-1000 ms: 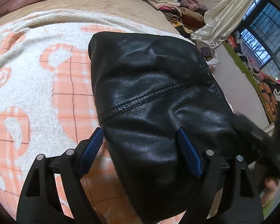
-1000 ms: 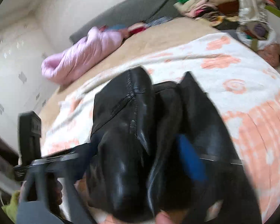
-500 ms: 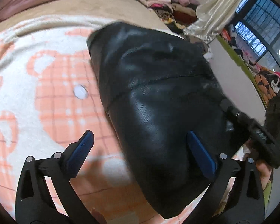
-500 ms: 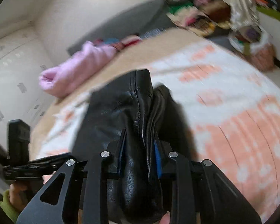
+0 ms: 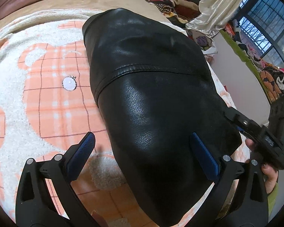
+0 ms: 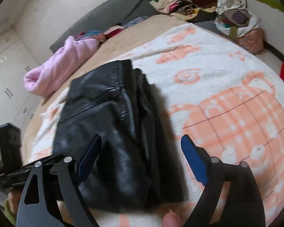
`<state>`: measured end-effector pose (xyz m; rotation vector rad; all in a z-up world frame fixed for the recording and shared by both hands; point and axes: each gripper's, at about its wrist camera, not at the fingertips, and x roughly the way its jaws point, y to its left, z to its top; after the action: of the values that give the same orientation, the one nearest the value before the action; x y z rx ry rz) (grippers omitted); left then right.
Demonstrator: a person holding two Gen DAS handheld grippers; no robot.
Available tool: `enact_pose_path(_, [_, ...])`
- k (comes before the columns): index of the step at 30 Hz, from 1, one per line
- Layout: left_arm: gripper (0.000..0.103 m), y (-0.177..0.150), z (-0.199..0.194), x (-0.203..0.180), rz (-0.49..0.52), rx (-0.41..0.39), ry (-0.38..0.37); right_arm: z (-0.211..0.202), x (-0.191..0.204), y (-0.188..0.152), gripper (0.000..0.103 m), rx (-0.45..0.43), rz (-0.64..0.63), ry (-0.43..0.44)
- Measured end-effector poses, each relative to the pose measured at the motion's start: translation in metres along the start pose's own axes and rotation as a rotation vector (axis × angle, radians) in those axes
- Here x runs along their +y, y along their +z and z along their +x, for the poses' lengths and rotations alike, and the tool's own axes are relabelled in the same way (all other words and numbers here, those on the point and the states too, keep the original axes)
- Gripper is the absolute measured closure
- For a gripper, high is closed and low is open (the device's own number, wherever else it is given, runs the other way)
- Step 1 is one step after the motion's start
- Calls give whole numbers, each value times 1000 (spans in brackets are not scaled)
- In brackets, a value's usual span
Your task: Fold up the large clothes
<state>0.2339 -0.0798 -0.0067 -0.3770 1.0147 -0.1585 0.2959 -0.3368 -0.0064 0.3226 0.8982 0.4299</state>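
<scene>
A black leather jacket lies folded into a thick bundle on a white and orange blanket. In the left wrist view my left gripper hovers open over the bundle's near end. One blue pad stands over the blanket and the other over the leather, and neither presses on it. In the right wrist view the jacket shows its stacked folds along the right side. My right gripper has its jaws opening above that near right edge. The leather lies under the gap and the pads are off it.
The blanket covers a bed with a tan sheet behind it. A pink quilt lies at the far left. Piled clothes and a stuffed bag sit beyond the bed. A person's hand holds the right gripper's handle.
My right gripper was shut on the jacket's folded edge and has now spread its jaws off it. My left gripper opened wider. The jacket has settled flatter on the blanket.
</scene>
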Motion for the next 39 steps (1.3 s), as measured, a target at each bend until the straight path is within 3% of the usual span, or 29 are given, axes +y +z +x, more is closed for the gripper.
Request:
enact_pose_path(6, [9,0,0,2,-2,1,-4,-10,-2,-3,15,11,13,91])
enact_pose_path(10, [9,0,0,3,-4,2,-6,9,0,-10,15,104,-6,30])
enact_pose_path(13, [10,-2,1,5,-4,9,-4,19,-9,-13,14,134,23,39])
enact_pose_path(17, [9,-5,1,6,-19,14,-18,24,-17,-15,15,150,61,85])
enact_pose_path(28, [9,-18,7,4,-56,62,-89,19,-18,-12,16,158,81,107])
enact_pose_path(39, [9,-13,12,-12,-24,64,-48,15,-23,-10,25,172,90,112])
